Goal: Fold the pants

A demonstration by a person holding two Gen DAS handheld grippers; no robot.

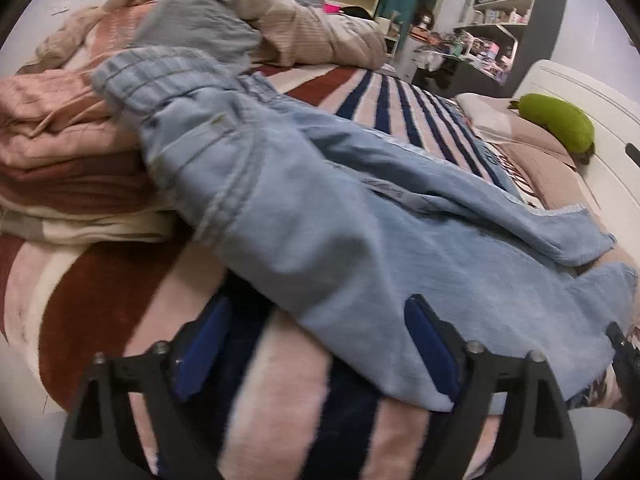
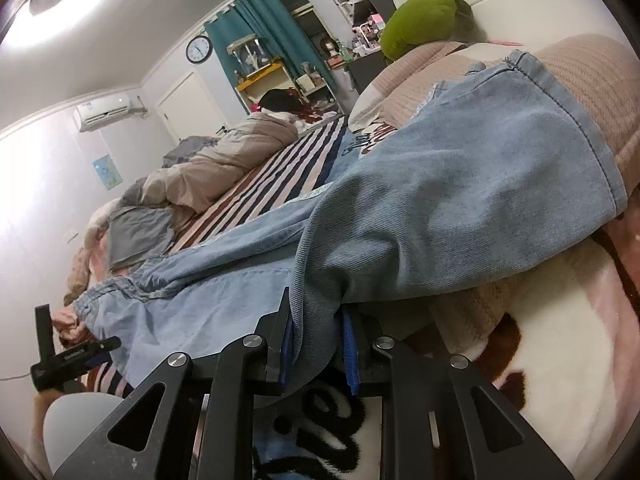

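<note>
Light blue denim pants [image 1: 320, 208] lie spread across a striped blanket [image 1: 100, 300] on a bed, with the waistband at the far left and the legs running right. My left gripper [image 1: 316, 320] is open at the near edge of the pants. Its right finger [image 1: 428, 336] rests on the denim and its left finger is over the blanket. In the right wrist view one pant leg [image 2: 460, 184] is bunched and lifted, and my right gripper [image 2: 316, 316] is shut on a fold of it. The left gripper [image 2: 76, 356] shows at the lower left there.
Folded pink blankets [image 1: 60, 152] are stacked at the left beside the waistband. A rumpled beige duvet [image 1: 304, 20] lies at the far end of the bed. A green plush [image 1: 560, 120] sits against the white headboard [image 1: 592, 92]. Cluttered shelves [image 1: 500, 20] stand beyond.
</note>
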